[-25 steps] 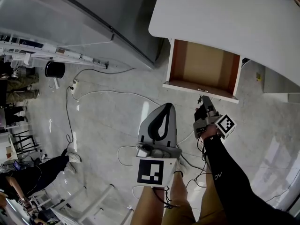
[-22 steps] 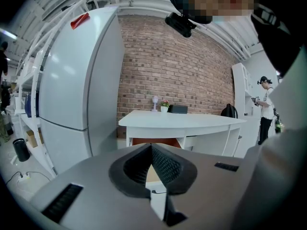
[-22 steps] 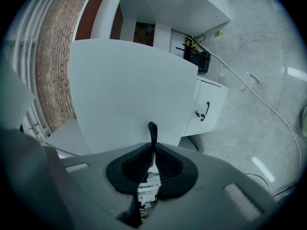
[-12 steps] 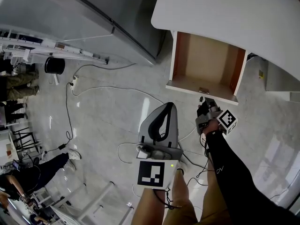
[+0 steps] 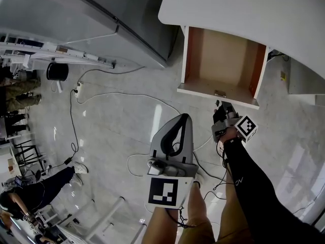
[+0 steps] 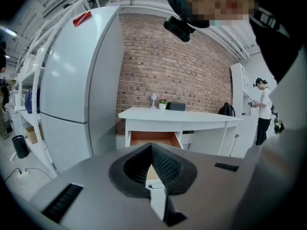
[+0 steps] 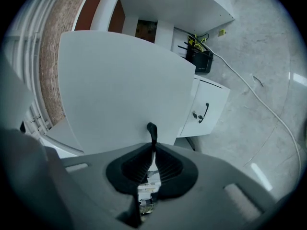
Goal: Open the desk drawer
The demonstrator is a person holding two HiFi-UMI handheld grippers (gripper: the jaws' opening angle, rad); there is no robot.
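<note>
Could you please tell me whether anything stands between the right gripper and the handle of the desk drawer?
Nothing visible does. The right gripper, its jaws closed and empty, points straight at the black drawer handle on the white drawer front, with only a short open gap between them. The drawer already stands pulled out from under the desk.

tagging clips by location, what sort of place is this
Likely a lab or studio staged like a home office: a brick wall, a white desk beside a tall fridge, and cables trailing across the floor.
</note>
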